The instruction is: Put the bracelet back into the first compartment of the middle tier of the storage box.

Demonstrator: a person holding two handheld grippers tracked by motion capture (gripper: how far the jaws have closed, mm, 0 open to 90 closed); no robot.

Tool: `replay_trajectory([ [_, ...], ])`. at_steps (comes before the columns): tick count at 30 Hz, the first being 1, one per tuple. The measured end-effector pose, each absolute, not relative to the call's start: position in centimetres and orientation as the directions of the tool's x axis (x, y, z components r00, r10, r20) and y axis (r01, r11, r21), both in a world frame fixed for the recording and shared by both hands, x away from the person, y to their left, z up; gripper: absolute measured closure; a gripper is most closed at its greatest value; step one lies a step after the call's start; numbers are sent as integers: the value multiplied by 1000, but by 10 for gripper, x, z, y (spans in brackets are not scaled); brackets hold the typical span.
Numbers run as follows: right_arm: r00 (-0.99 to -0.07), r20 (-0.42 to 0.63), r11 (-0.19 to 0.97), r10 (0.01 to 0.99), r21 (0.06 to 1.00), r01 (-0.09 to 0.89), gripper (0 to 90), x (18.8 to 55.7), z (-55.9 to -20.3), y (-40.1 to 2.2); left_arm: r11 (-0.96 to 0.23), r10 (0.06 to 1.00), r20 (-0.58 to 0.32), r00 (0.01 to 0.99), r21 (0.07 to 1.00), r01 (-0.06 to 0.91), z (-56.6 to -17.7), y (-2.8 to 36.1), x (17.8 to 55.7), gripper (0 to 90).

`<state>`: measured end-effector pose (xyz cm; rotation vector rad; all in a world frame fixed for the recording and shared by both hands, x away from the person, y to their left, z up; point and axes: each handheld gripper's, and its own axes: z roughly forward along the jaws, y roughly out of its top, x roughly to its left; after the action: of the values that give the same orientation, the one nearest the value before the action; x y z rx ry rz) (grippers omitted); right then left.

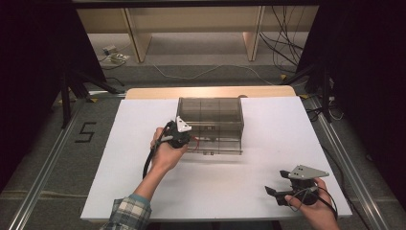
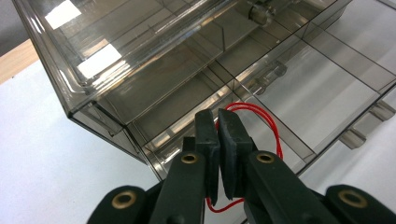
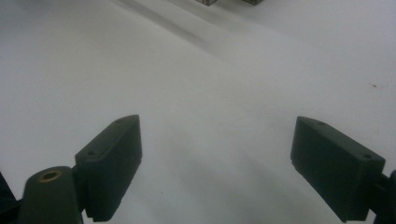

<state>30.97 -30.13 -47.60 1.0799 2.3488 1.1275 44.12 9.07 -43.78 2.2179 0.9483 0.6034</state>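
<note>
A smoky clear plastic drawer cabinet (image 1: 210, 112) stands on the white board (image 1: 134, 182), with a lower drawer (image 1: 218, 143) pulled out toward me. My left gripper (image 1: 188, 139) is at the drawer's left front corner. In the left gripper view the left gripper (image 2: 218, 116) is shut on a thin red wire loop (image 2: 274, 130), which hangs over the open drawer (image 2: 308, 88) with its divided compartments. My right gripper (image 1: 278, 183) rests near the board's front right, apart from the cabinet. In its own view the right gripper (image 3: 217, 154) stands open over bare white surface with nothing between its jaws.
The cabinet's upper body (image 2: 116, 60) overhangs the drawer's back part. A wooden table edge (image 1: 210, 92) shows behind the board. Metal rails (image 1: 43, 182) run along both sides on the floor, and cables (image 1: 282, 48) lie beyond the table.
</note>
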Motion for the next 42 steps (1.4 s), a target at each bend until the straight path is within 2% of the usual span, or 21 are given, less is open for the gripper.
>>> replay_trajectory([
  [23, -663, 36, 403, 747, 769, 496, 173, 310, -476, -301, -551, 750, 162, 641, 688, 471, -444, 89, 441, 853],
  [35, -663, 35, 404, 747, 769, 496, 173, 310, -476, -301, -541, 757, 164, 633, 701, 465, -441, 92, 438, 794],
  [42, -664, 35, 404, 747, 769, 495, 173, 310, -476, -301, -481, 774, 105, 625, 739, 472, -435, 94, 434, 724],
])
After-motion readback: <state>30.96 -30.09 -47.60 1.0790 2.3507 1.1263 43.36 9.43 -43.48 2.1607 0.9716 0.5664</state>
